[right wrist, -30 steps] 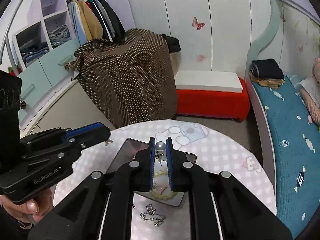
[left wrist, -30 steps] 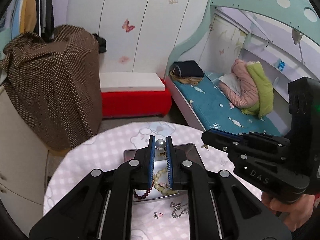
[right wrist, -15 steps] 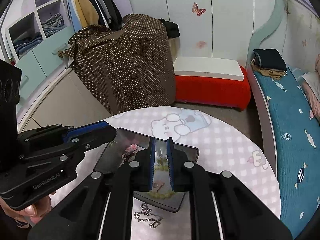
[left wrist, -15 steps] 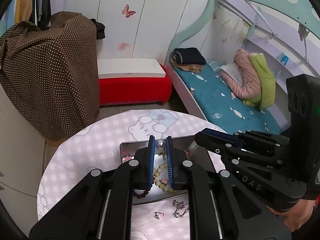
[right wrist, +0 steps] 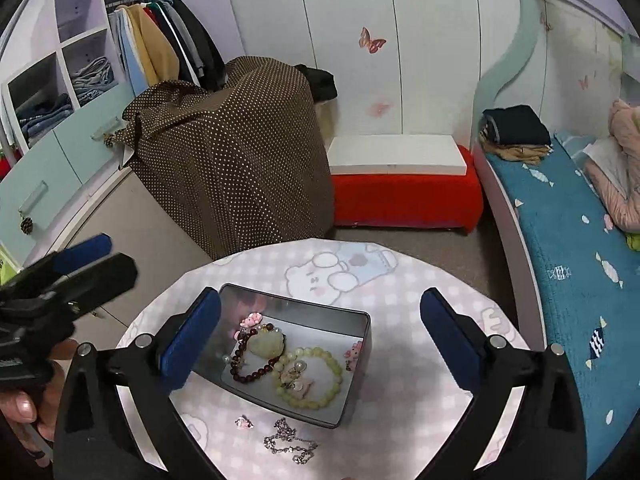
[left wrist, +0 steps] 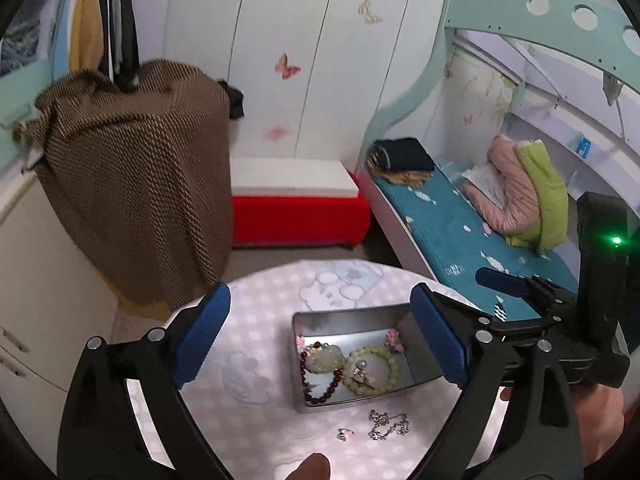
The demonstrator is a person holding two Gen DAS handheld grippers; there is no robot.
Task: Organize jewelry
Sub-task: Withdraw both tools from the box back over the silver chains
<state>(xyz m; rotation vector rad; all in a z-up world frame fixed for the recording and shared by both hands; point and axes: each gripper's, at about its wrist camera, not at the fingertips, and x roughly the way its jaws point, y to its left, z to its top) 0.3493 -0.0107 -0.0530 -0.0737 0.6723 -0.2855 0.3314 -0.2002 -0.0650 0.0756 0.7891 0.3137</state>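
Right wrist view: both grippers' fingers (right wrist: 188,334) spread wide, empty, seemingly above jewelry tin (right wrist: 362,344)

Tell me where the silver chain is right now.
The silver chain lies on the table just outside the tin, by its near wall, low in both views, with a small pink charm to its left.

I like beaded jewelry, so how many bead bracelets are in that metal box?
2. A dark red bead bracelet lies in the left part of the silver metal tin; a pale green bead bracelet lies right of it. Others may hide beneath.
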